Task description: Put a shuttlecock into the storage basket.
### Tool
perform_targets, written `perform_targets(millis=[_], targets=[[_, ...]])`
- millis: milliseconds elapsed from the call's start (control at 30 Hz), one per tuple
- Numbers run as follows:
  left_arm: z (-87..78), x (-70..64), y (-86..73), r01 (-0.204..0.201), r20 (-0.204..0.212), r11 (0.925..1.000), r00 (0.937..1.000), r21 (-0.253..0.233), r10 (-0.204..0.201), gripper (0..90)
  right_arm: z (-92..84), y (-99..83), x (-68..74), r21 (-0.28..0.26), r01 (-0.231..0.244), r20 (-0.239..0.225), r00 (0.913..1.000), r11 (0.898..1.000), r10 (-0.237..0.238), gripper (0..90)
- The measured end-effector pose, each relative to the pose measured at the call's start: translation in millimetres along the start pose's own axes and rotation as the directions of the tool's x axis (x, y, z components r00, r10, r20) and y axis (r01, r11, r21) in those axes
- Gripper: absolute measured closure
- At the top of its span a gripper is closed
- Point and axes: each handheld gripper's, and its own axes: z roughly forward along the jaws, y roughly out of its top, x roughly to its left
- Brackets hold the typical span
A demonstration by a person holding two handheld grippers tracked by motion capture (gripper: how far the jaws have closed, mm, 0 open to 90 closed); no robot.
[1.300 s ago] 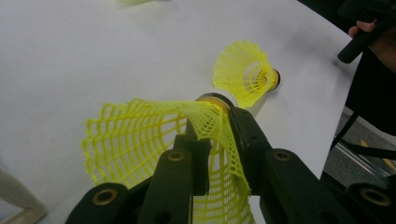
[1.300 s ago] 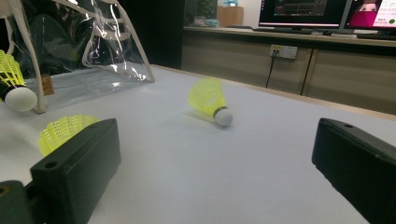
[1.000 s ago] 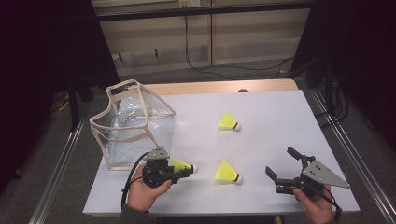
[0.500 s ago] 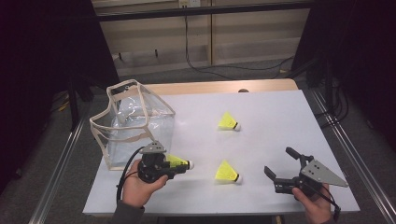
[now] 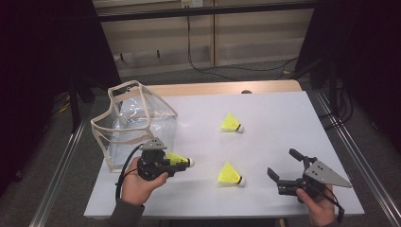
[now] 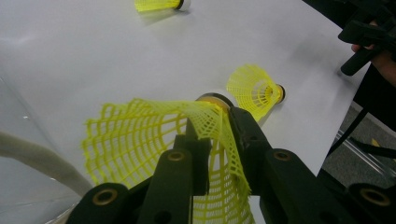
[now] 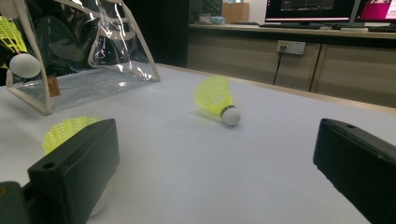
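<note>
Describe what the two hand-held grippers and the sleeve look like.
Both are black with two blocky jaws. The left hand-held gripper trails a black cable, above a dark grey-green sleeve. The right hand-held gripper carries a grey three-cornered plate dotted with small holes.

Glossy clear plastic bag [image 5: 135,127] with cloth trim — yellow plastic-mesh shuttlecock [image 6: 159,140] — matt white table [image 5: 283,113].

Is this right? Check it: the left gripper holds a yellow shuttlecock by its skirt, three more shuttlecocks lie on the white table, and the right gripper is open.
Not quite. Only two loose shuttlecocks lie on the table, not three: the far shuttlecock and the near shuttlecock, as the high view shows. The rest holds: the left gripper pinches the held shuttlecock by its skirt, and the right gripper is open.
</note>
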Motion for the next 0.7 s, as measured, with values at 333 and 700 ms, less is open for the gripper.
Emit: perform_targets(millis=[333,700], targets=[[-3.6,-0.3,10.1,-0.008,-0.008,1.0000,0.9999,0.006,0.008,78.8,-0.6,-0.2,-0.6,0.009,0.007,0.001,1.0000,1.000,-0.007,0.5],[-6.6,-2.0,19.6,-0.009,-0.012,0.9999,0.9999,0.008,0.009,78.8,-0.9,-0.1,0.8,0.010,0.004,-0.008,1.0000,1.000,-0.004,0.6]])
